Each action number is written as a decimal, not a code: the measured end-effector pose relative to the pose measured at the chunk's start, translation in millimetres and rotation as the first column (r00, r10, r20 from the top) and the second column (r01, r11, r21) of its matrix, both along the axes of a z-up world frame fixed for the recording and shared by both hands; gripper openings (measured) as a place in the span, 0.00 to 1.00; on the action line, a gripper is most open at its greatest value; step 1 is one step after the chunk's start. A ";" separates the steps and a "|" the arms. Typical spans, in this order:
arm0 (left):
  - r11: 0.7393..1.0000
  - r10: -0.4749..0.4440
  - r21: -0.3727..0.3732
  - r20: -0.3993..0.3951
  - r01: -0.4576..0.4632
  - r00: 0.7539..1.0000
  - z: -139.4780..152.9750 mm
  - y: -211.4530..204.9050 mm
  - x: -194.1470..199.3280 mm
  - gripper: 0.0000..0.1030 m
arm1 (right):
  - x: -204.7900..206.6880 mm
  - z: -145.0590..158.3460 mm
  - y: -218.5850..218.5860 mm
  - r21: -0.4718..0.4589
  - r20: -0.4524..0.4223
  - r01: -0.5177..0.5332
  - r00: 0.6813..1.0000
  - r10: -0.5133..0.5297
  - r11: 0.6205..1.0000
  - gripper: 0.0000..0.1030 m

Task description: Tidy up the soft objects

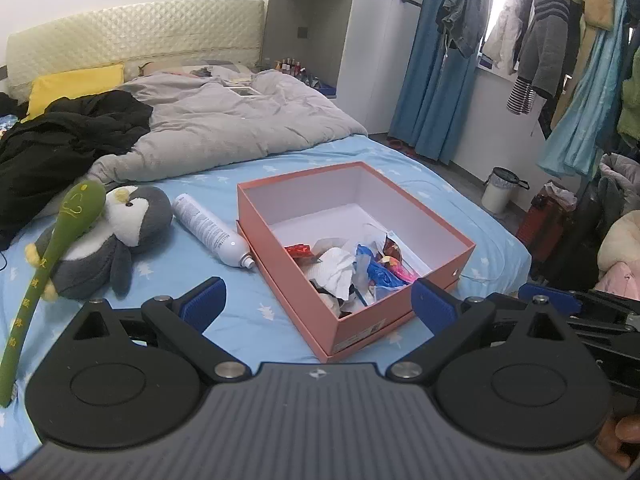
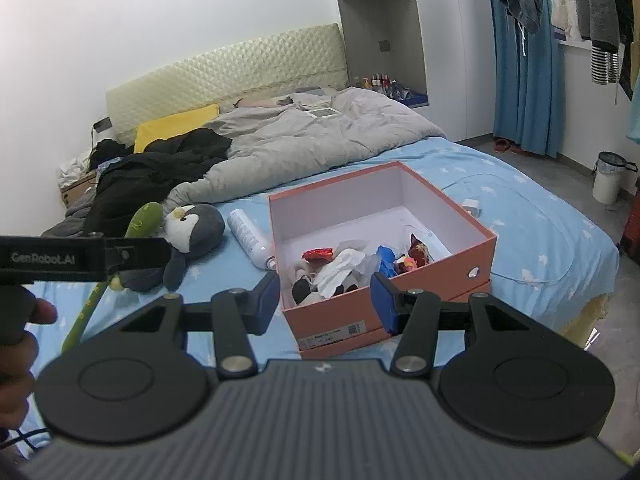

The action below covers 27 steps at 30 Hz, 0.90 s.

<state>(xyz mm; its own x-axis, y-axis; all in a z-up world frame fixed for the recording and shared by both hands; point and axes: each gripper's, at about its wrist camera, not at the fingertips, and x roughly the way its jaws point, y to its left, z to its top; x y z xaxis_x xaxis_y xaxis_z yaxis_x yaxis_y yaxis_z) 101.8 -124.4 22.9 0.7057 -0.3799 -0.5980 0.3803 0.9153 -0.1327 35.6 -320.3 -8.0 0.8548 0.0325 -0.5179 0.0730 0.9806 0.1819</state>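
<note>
Left wrist view: While the left claw [image 1: 316,304] is hanging wide and empty over the blue bed sheet [image 1: 224,292], the plush penguin [image 1: 116,236] is lying off to its left, well apart from the pink box [image 1: 384,322].
Penguin's load: a green long-handled stick [image 1: 60,236] is lying across the penguin's body, so a lift is likely to be dragging the stick along or flipping it off the bed.
Bottle: a white spray bottle [image 1: 212,230] is lying between penguin and box, its cap end just beside the box wall; a sweep toward the penguin is risking rolling it.
Box contents: wrappers and crumpled tissue [image 1: 340,268] are filling the near end, so a bulky toy is likely to be sitting high or spilling them.

Right wrist view: the right claw [image 2: 326,304] is standing about half open with nothing between its pads, framing the box's near corner [image 2: 292,312].
Crowding: the left device's black arm [image 2: 84,256] is crossing in front of the penguin [image 2: 192,232], so both hands reaching there are risking a knock.
Box edge: the box is sitting on its lid on soft bedding, and a push on its rim is likely to be tipping it.
</note>
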 end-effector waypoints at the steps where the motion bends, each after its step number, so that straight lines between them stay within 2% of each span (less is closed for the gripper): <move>1: 1.000 0.004 0.001 -0.001 -0.004 1.000 0.0 0.0 -0.3 0.98 | -0.3 0.3 -0.5 -0.002 0.001 0.001 1.000 -0.001 1.000 0.51; 14: 1.000 0.006 -0.003 0.000 -0.006 1.000 -0.8 0.7 3.0 0.98 | -0.7 3.0 -4.3 -0.026 0.007 0.030 1.000 -0.029 0.999 0.52; 16: 1.000 0.010 -0.004 -0.003 -0.010 1.000 -1.0 0.9 3.5 0.98 | -0.6 3.0 -4.6 -0.027 0.006 0.028 1.000 -0.028 0.999 0.65; 17: 1.000 0.013 -0.003 -0.004 -0.013 1.000 -1.1 0.6 4.0 0.98 | -1.0 3.4 -5.0 -0.026 0.011 0.028 1.000 -0.028 0.999 0.82; 18: 1.000 0.014 -0.002 -0.003 -0.014 1.000 -0.5 0.2 4.1 0.98 | -1.4 3.4 -5.3 -0.025 0.017 0.032 0.999 -0.032 0.999 0.91; 23: 1.000 0.014 -0.006 0.002 -0.014 1.000 1.3 -1.1 4.4 0.98 | -1.9 2.7 -7.6 -0.043 0.020 0.054 0.998 -0.053 0.998 1.00; 27: 1.000 0.010 -0.005 0.001 -0.010 1.000 1.4 -1.5 3.9 0.98 | -0.2 1.5 -8.6 -0.051 0.021 0.072 0.997 -0.071 0.996 1.00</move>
<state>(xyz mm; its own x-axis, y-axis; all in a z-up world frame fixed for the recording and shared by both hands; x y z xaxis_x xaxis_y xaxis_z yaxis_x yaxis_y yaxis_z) 105.8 -125.9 24.3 0.7101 -0.3763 -0.5952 0.3715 0.9182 -0.1373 35.4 -328.9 -6.5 0.8639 -0.0550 -0.5006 0.1399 0.9811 0.1336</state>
